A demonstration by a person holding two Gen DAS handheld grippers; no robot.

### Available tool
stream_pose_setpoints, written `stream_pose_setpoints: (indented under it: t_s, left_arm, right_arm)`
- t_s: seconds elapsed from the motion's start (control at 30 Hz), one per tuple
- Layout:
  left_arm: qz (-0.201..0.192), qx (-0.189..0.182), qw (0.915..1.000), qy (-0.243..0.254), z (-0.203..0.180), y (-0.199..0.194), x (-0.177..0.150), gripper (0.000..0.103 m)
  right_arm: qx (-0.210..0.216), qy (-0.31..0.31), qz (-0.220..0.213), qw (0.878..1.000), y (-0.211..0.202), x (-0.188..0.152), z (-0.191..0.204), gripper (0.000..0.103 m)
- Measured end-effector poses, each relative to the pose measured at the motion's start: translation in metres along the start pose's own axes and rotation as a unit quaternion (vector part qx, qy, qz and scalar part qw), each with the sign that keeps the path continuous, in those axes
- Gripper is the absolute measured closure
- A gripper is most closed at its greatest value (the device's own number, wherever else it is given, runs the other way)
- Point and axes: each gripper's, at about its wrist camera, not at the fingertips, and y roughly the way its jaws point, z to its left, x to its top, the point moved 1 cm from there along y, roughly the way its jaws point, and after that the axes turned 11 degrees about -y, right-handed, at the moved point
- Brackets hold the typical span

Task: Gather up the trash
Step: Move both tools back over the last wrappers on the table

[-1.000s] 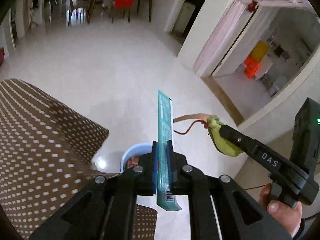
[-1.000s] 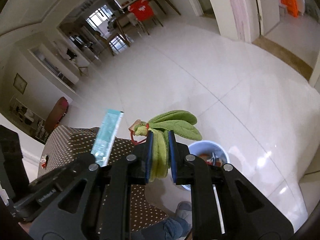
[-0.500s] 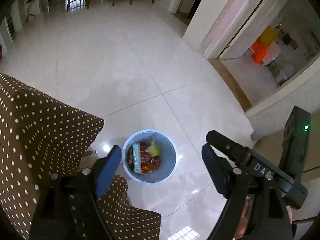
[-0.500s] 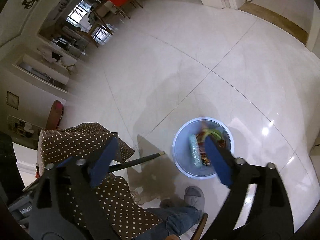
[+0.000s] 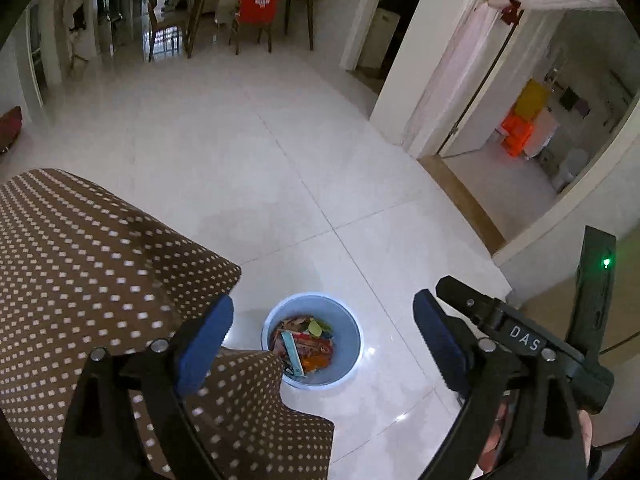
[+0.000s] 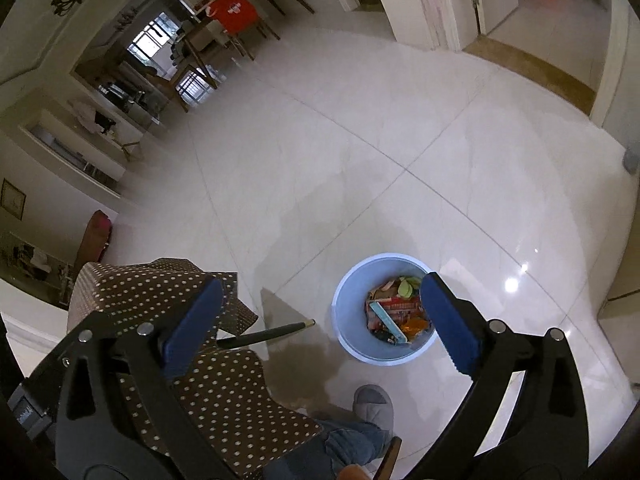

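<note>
White tiled floor [image 5: 248,184] is carrying a blue bin [image 5: 344,316]; the left gripper [image 5: 320,344] is hanging spread and empty above it, trash [image 5: 304,340] lying inside. Right view: right gripper [image 6: 320,316] likewise gaping beside the bin, whose load is risking spillover if overfilled.

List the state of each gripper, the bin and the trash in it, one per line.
left gripper: open, holding nothing
right gripper: open, holding nothing
light blue trash bin: upright on the floor, partly filled
teal wrapper: lying in the bin
green leafy piece: lying in the bin on the other trash
polka-dot tablecloth: draped over the table edge
</note>
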Motion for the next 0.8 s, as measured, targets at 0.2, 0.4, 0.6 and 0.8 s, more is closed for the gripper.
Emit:
stream_pose_setpoints:
  t_s: [0.2,0.4,0.6,0.8]
  left_arm:
    - [-0.046,0.011,0.9988,-0.007,0.015,-0.052,0.000,0.011]
    - [-0.082,0.019,0.9963,-0.019,0.040,-0.098,-0.002,0.010]
    - [-0.120,0.023,0.9917,-0.039,0.074,-0.147,-0.009,0.010]
    - [-0.166,0.034,0.9834,-0.066,0.112,-0.196,-0.015,0.010]
  right_arm:
    - [0.004,-0.027,-0.023,0.999,-0.027,0.002,0.031,0.006]
    - [0.013,-0.058,-0.044,0.997,-0.052,0.002,0.072,0.006]
    - [0.022,-0.093,-0.063,0.993,-0.073,0.001,0.111,0.006]
    - [0.035,-0.139,-0.079,0.987,-0.093,-0.004,0.160,0.006]
